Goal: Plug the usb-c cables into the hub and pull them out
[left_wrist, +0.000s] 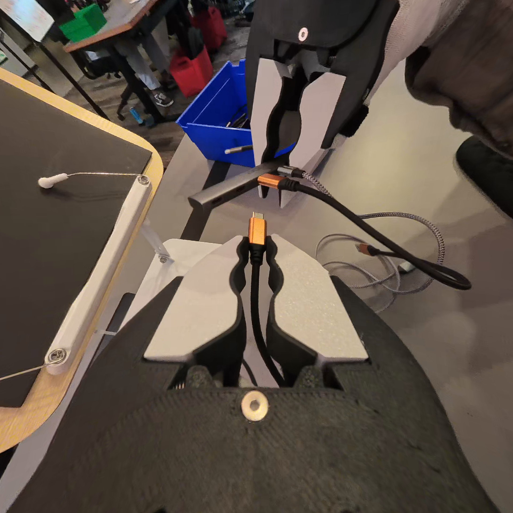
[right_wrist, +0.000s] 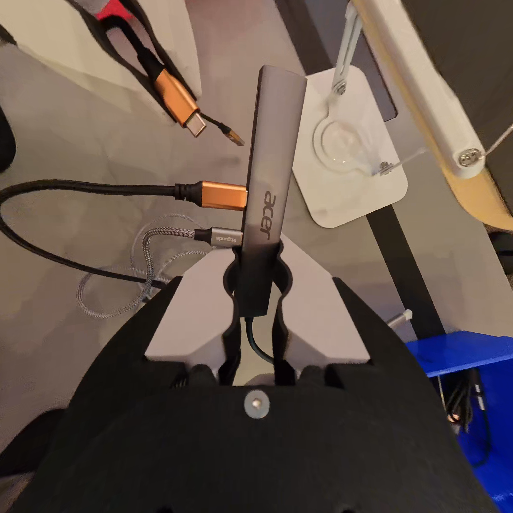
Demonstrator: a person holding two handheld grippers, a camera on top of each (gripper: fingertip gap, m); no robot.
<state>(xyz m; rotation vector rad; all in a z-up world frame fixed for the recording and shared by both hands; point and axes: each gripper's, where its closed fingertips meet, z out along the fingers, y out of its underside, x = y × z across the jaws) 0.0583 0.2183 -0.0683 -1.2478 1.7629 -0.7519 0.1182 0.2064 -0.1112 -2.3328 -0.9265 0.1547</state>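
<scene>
- Here we hold the left gripper (left_wrist: 257, 244) low over the grey table (left_wrist: 416, 347), level and aimed straight ahead; its fingers are closed narrow around an orange plug (left_wrist: 257, 230), whose metal tip sticks out in front, and the black cable (left_wrist: 256, 305) runs back between the fingers.
- The plug tip is near the hub (left_wrist: 222, 188) but not touching; it points at the open ports on the hub's long side.
- We reach the right gripper (right_wrist: 258, 249) in from the far side, opposite the left one, tilted down toward the table; its fingers pinch the grey hub (right_wrist: 273, 166) across its width near the cabled end, and the rest of the hub juts out past the fingertips.
- Two plugs already sit in the hub's side: a second orange plug (right_wrist: 223, 197) on a black cable, and just beside it, nearer the right fingers, a silver plug (right_wrist: 219, 237) on a braided grey cable (right_wrist: 166, 233) that coils on the table.
- A third orange plug (left_wrist: 363, 248) lies loose on the table by the braided coil.
- The hub's top face carries dark lettering, and the silver plug has small white lettering.
- A blue bin (left_wrist: 216, 119) stands behind the right gripper, and a white stand base (right_wrist: 349, 155) sits beside the hub.
</scene>
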